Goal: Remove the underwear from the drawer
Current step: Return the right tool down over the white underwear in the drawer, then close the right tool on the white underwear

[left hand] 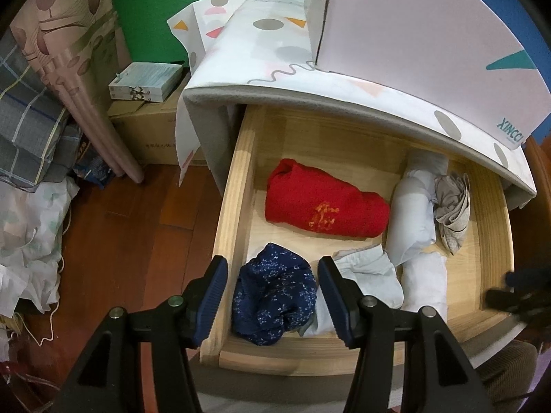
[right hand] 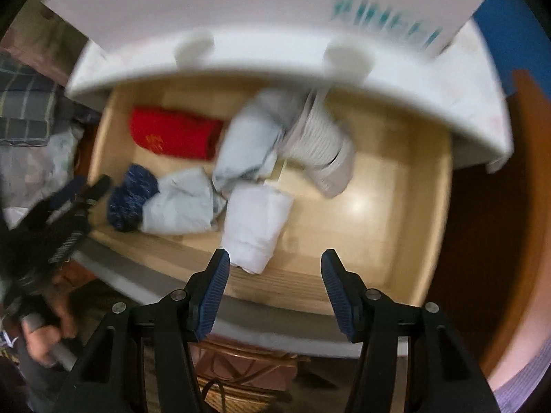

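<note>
The light wooden drawer (left hand: 234,206) stands pulled out. Inside lie a red folded garment (left hand: 323,203), a crumpled navy patterned underwear (left hand: 272,296), pale blue pieces (left hand: 368,275), a white roll (left hand: 427,282) and a grey bundle (left hand: 451,206). My left gripper (left hand: 273,296) hovers open over the drawer's front left corner, and the navy underwear shows between its fingers without contact. In the blurred right wrist view, my right gripper (right hand: 275,268) is open and empty above the drawer's front edge (right hand: 292,285), just in front of the white roll (right hand: 256,227). The left gripper (right hand: 69,206) shows there too, beside the navy underwear (right hand: 131,196).
The cabinet top with its patterned cover (left hand: 310,79) overhangs the back of the drawer and carries a white box (left hand: 413,27). On the left are a cardboard box (left hand: 151,130) with books (left hand: 144,81), piled bedding (left hand: 27,130) and wooden floor (left hand: 137,234). A hand (right hand: 48,330) holds the left gripper's handle.
</note>
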Available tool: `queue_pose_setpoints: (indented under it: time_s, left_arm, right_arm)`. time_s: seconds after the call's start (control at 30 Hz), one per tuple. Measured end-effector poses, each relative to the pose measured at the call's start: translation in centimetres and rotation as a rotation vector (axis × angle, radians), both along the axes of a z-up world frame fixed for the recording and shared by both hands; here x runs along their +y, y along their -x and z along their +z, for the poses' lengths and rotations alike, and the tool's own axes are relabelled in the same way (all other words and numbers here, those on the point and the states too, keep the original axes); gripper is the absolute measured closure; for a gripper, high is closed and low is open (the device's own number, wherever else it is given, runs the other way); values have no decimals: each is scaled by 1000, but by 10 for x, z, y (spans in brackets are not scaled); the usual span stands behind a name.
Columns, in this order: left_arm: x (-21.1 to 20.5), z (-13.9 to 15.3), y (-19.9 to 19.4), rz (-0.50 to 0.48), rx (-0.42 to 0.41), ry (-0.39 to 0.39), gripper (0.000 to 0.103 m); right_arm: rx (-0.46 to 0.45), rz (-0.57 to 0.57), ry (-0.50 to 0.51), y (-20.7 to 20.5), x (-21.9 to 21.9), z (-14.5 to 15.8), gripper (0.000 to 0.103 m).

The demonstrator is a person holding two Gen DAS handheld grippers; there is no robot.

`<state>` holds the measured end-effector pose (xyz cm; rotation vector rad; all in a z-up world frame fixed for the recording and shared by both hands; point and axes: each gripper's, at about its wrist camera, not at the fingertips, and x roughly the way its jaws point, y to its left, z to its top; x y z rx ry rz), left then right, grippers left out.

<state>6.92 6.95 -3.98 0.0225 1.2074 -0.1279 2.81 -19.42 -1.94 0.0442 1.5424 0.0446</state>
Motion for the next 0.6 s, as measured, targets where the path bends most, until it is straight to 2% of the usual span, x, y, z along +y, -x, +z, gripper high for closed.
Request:
queue_pose_setpoints:
  time_s: [0.1,0.27,0.47,0.6]
  left_arm:
    - [2,0,-1,2,2,8,47]
    - [1,-1,0,-5,4,11,47]
    - [1,-1,-1,-6,10,17,47]
    - [0,-2,-2,-7,15,16,47]
  right_arm:
    - [40,-17,-7,-3,9,-30,50]
    - [76,-36,0,-11,20,-61,50]
    - [102,-38,16,-20,26,-83,50]
    - [105,-22,42,-23,29,-89,46]
